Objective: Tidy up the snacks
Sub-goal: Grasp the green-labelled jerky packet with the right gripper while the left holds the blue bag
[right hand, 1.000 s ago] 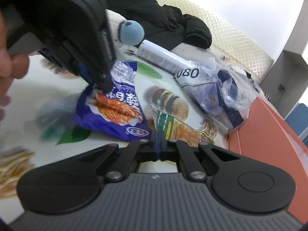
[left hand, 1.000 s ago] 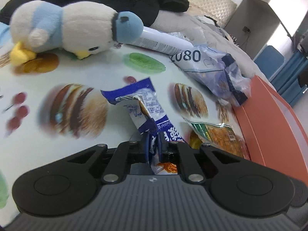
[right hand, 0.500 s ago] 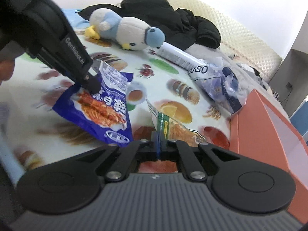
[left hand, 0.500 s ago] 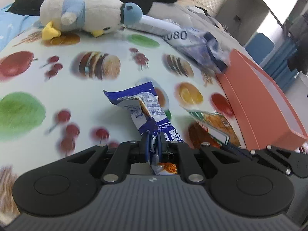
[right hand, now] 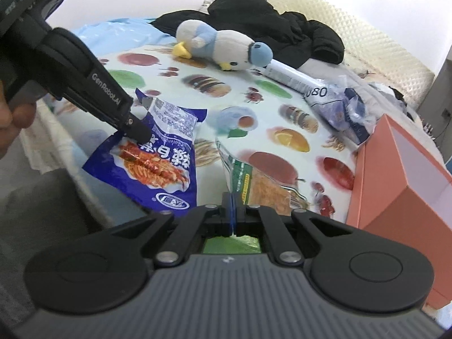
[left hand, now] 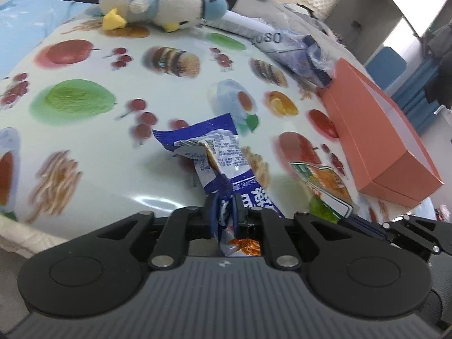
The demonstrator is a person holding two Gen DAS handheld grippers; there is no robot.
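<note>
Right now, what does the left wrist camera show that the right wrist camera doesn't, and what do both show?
Left wrist only: the left claw shut on the blue snack bag from behind, and blue chairs beyond the bed.
Right wrist only: the right claw shut on the green snack bag, and a hand behind the left claw.
Both: the plush toy, orange box and fruit-print cloth.
</note>
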